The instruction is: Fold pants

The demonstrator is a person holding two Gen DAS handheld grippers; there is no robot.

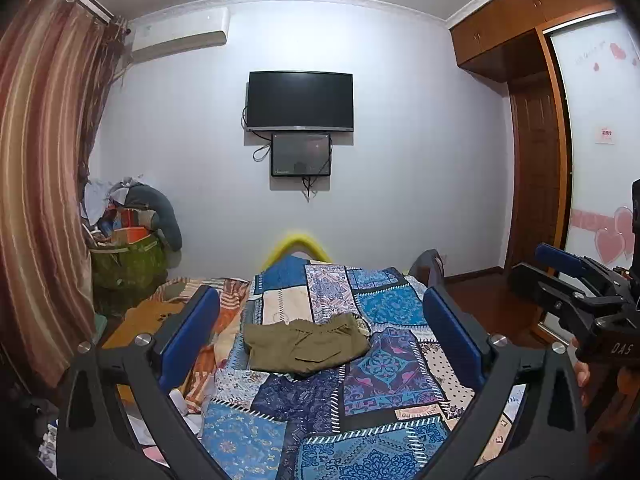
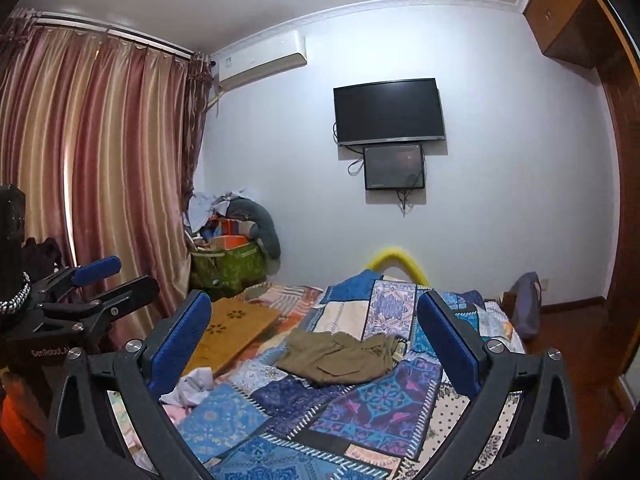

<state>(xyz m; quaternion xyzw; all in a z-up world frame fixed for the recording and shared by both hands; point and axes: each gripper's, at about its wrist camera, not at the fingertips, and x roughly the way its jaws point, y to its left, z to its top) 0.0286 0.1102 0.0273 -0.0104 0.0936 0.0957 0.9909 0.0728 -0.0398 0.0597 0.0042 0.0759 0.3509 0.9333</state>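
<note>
**Desk:** What can't you make out from there?

**Me:** The heap in the far corner at ten o'clock in my left view: a green bag (image 1: 128, 264) stuffed with clothes, with something grey draped over it, possibly a bolster; I can't tell. The near edge of the bed is cut off behind my own gripper frames, and the small screen (image 1: 301, 154) under the television (image 1: 300, 101) shows only a dim glare.

**Desk:** Grippers?

**Me:** Both released and empty. The left gripper (image 1: 321, 328) has its blue pads spread wide, and so does the right gripper (image 2: 314, 338). Each shows at the edge of the other's view, and a bit of my hand (image 1: 582, 372) shows at four o'clock in the left view.

**Desk:** And the pants?

**Me:** The olive pants (image 1: 306, 343) lie bunched into a compact rectangle on the patchwork quilt (image 1: 360, 412), dead ahead at twelve o'clock, framed between the fingers but well beyond them, untouched.

**Desk:** Anything crowding them?

**Me:** A wooden board (image 2: 234, 330) at ten o'clock, and crumpled pale cloth (image 2: 192, 386) nearer me. Striped curtains (image 2: 100, 152) hang left, wardrobe (image 1: 520, 28) right, air conditioner (image 1: 180, 34) high on the white wall
</note>
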